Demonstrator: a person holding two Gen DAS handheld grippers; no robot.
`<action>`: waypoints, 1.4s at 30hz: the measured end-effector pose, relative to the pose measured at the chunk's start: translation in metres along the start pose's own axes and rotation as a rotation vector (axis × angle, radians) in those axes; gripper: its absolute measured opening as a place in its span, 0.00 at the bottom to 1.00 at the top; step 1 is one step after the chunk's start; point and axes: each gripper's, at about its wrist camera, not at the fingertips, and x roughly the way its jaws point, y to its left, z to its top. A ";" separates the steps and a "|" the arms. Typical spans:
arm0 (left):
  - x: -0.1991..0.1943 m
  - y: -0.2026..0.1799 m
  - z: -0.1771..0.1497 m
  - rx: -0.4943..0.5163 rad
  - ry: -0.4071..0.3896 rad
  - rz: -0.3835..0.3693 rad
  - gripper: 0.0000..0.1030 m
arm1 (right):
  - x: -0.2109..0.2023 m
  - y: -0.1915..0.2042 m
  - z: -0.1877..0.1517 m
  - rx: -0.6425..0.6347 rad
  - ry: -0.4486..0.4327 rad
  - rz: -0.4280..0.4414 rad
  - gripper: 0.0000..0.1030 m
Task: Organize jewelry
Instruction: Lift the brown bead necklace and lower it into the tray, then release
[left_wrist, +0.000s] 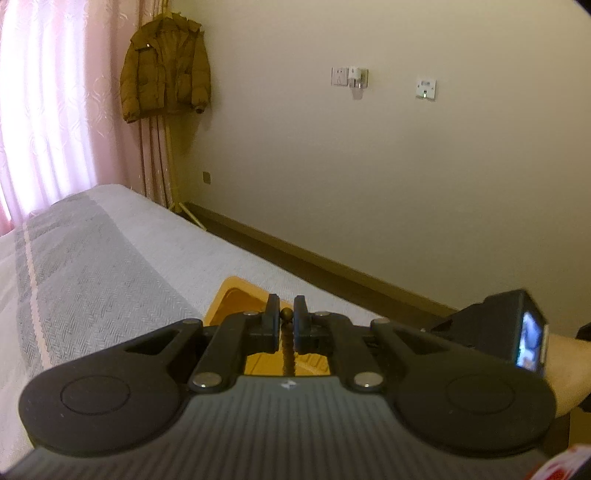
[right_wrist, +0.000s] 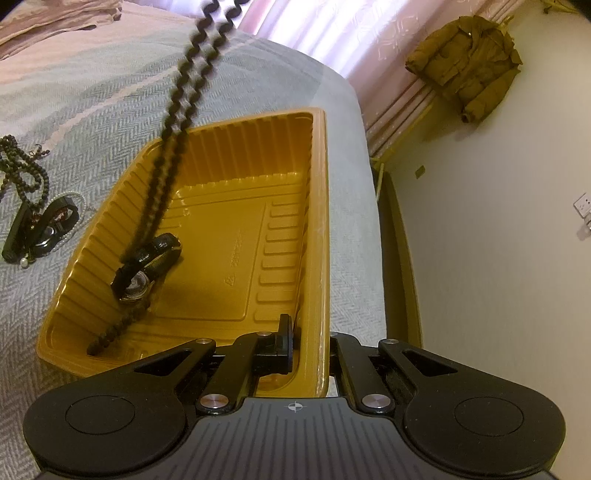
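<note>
In the right wrist view, the right tool (right_wrist: 303, 334) sits nearest, clenched on the near right rim of a golden-yellow plastic tray (right_wrist: 229, 229). Only its left finger (right_wrist: 283, 332) shows, inside the tray wall; the other is hidden behind the rim. The tray lies on a bed (right_wrist: 110, 110) covered in grey herringbone fabric, close to the bed's right edge. Inside the tray, near its left wall, rests a wristwatch (right_wrist: 142, 277) with a dark strap, partly crossed by a doubled strand of dark beads (right_wrist: 173, 122). That beaded necklace hangs from above the picture's top edge, blurred along its length, and its lower end lies on the tray floor at the near left corner. What holds it at the top is cut off here.

In the left wrist view, the left tool (left_wrist: 285, 317) is closed on the beads (left_wrist: 286, 314): one round bead shows between the fingertips and the strand drops out of sight behind the tool's body. Below it only a corner of the tray (left_wrist: 236, 291) is visible. At the right edge, a dark box with a lit screen (left_wrist: 532, 343) and part of a person's forearm (left_wrist: 569, 365) are cut off.

Left of the tray on the bed lies a tangle of further jewelry: another dark bead string (right_wrist: 26, 173), a second black-strapped watch (right_wrist: 40, 229) and small pearls (right_wrist: 24, 262), hard to separate. Farther off, pink curtains (right_wrist: 332, 33) and a hanging brown jacket (right_wrist: 469, 66) stand against a cream wall (right_wrist: 498, 277).
</note>
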 end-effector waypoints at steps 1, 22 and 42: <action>0.005 0.001 -0.002 0.002 0.011 0.004 0.06 | 0.000 0.000 0.000 0.000 -0.001 0.000 0.04; 0.081 0.028 -0.051 -0.064 0.206 0.027 0.06 | 0.004 -0.004 0.001 -0.002 0.008 0.022 0.04; 0.024 0.072 -0.089 -0.161 0.165 0.141 0.56 | 0.002 -0.004 0.000 0.000 0.003 0.030 0.04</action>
